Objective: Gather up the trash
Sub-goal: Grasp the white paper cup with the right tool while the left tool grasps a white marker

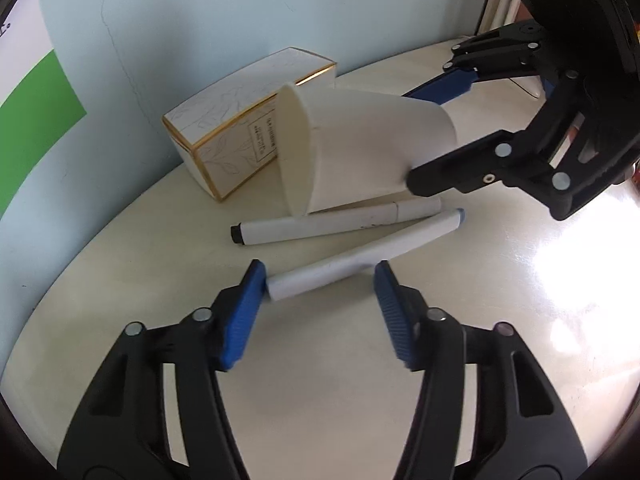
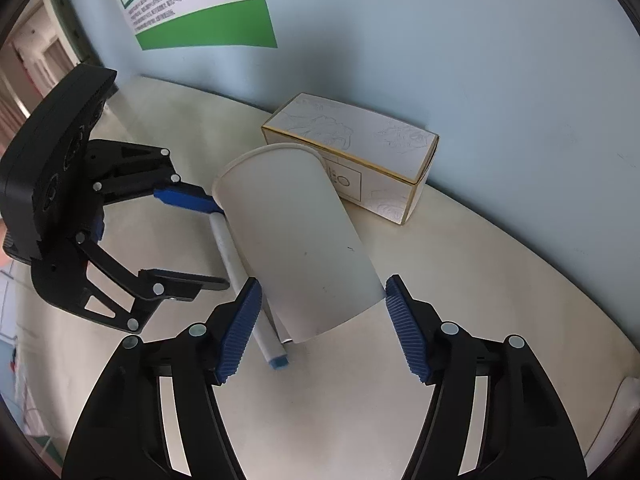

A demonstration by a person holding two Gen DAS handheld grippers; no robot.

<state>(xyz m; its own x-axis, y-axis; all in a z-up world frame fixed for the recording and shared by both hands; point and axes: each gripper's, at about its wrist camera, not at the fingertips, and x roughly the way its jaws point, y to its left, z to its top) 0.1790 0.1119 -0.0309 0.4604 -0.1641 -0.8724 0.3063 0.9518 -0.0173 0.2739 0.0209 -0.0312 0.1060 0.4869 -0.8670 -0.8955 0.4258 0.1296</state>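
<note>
A white paper cup [image 2: 296, 240] lies on its side on the cream table [image 2: 500, 280], mouth toward the wall. My right gripper [image 2: 323, 283] straddles its base end, both blue pads against its sides; the same cup [image 1: 360, 148] shows in the left wrist view with the right gripper's fingers [image 1: 440, 176] on it. Two white markers lie under and beside the cup. The nearer marker [image 1: 360, 252], blue-capped, runs slantwise through my left gripper [image 1: 319, 274]. One pad touches its end, the other stands clear, so the jaws are open. The other marker [image 1: 320, 228] has a black tip.
A white cardboard box with gold edges [image 2: 360, 152] rests against the pale blue wall behind the cup [image 1: 240, 136]. A green and white poster [image 2: 200, 4] hangs on the wall. The table's rounded edge runs along the right.
</note>
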